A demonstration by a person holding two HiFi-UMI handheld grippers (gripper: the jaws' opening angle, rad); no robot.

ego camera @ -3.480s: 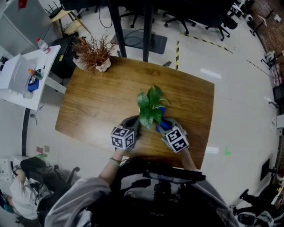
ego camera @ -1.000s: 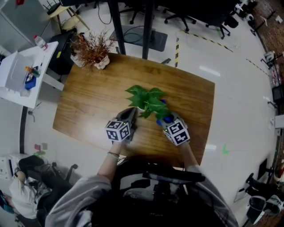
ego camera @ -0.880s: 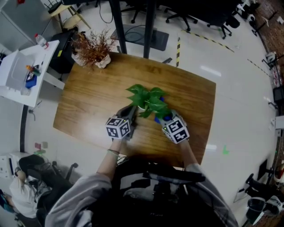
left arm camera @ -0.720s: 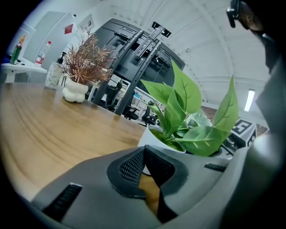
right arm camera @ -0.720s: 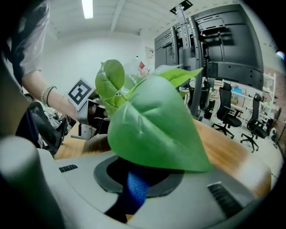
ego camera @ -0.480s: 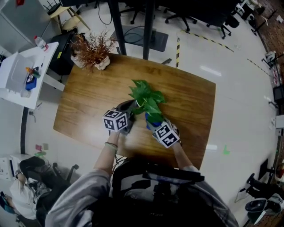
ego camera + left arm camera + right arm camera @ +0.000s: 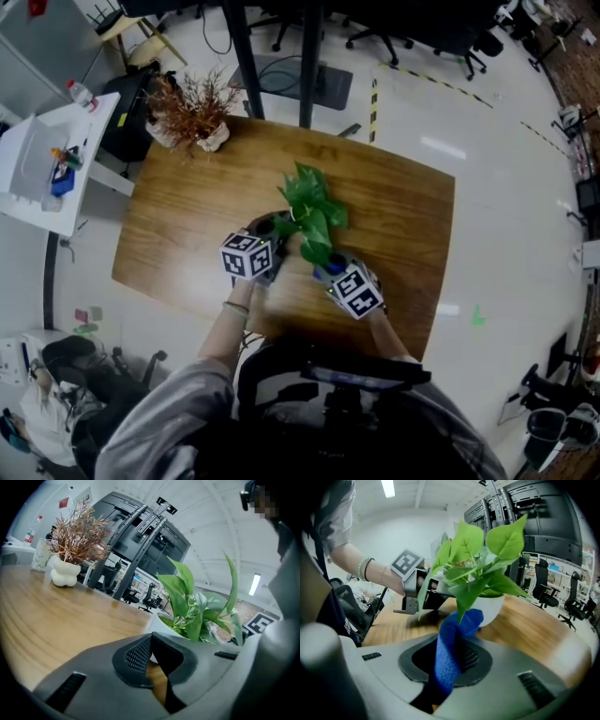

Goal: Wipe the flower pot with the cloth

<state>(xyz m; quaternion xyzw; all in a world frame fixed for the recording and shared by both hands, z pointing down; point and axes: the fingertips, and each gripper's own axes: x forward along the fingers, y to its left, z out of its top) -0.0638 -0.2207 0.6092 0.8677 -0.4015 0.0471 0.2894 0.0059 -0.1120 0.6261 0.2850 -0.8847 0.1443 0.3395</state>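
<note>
Since half a second ago my right tongs (image 7: 450,660) have slid back toward me, clenched on the blue cloth (image 7: 457,625) whose bunched end presses the near side of the white flower pot (image 7: 490,607). My left tongs (image 7: 151,654) stay closed on the pot's rim at its left, as best I can read it. The pot sits near the middle of the counter (image 7: 187,206), with bare wood all round and the near edge closest, and the dried plant (image 7: 192,111) is well apart at the far left corner.
</note>
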